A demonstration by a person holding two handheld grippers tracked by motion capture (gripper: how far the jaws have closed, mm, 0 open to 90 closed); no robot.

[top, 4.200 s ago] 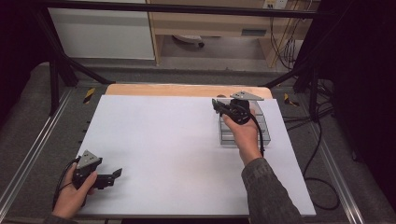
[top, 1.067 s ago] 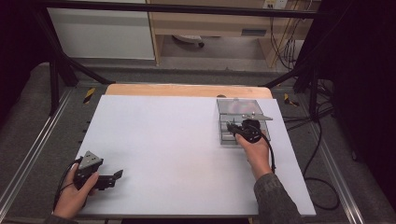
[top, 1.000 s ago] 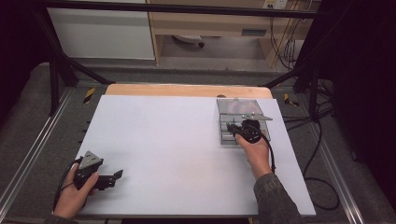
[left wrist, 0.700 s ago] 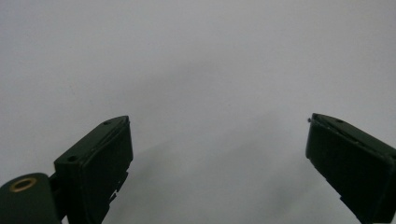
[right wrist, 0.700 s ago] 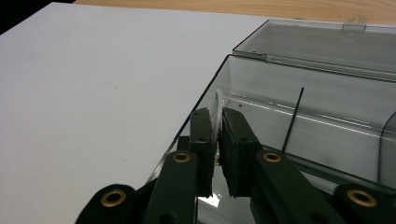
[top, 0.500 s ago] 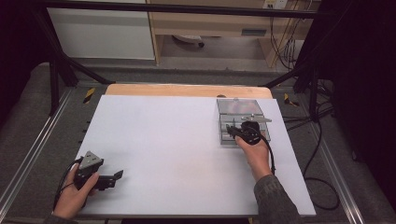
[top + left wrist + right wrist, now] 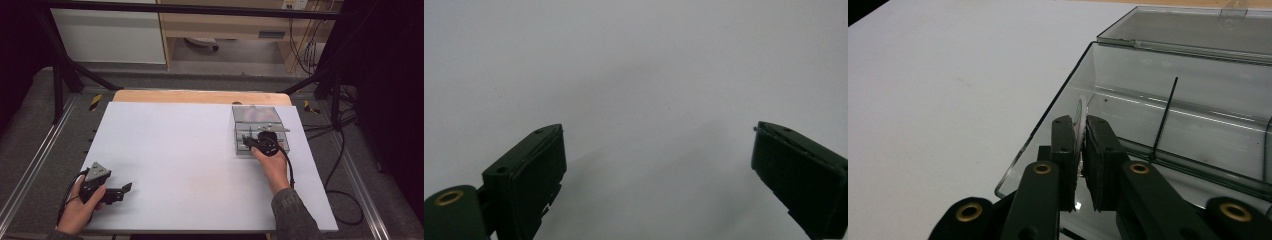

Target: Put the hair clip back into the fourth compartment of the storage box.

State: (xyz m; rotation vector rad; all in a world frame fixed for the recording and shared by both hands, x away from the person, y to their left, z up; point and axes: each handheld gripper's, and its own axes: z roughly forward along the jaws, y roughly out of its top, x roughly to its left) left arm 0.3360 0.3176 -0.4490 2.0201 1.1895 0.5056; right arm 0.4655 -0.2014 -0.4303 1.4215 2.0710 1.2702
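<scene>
A clear plastic box [image 7: 248,134] lies at the right of the white table [image 7: 185,150], with its lid [image 7: 256,114] folded open on the far side. My right gripper [image 7: 251,144] reaches over the box's near left corner. In the right gripper view its jaws are shut on a thin pale sheet [image 7: 1079,107] that stands on edge just inside the box wall [image 7: 1168,95]; I cannot tell what the sheet is. My left gripper [image 7: 123,189] rests open near the table's front left corner. Nothing lies between its fingers [image 7: 531,170] apart from bare table.
A thin black line [image 7: 1163,120] stands up inside the box, by a ridge across its floor. The open lid [image 7: 1193,27] lies flat beyond the box. A wooden strip [image 7: 200,96] runs along the table's far edge. Cables [image 7: 340,165] hang off the right side.
The right gripper has come down and back from over the box's far part to its near left corner. In the last second it crept slightly nearer. The left gripper stayed put.
</scene>
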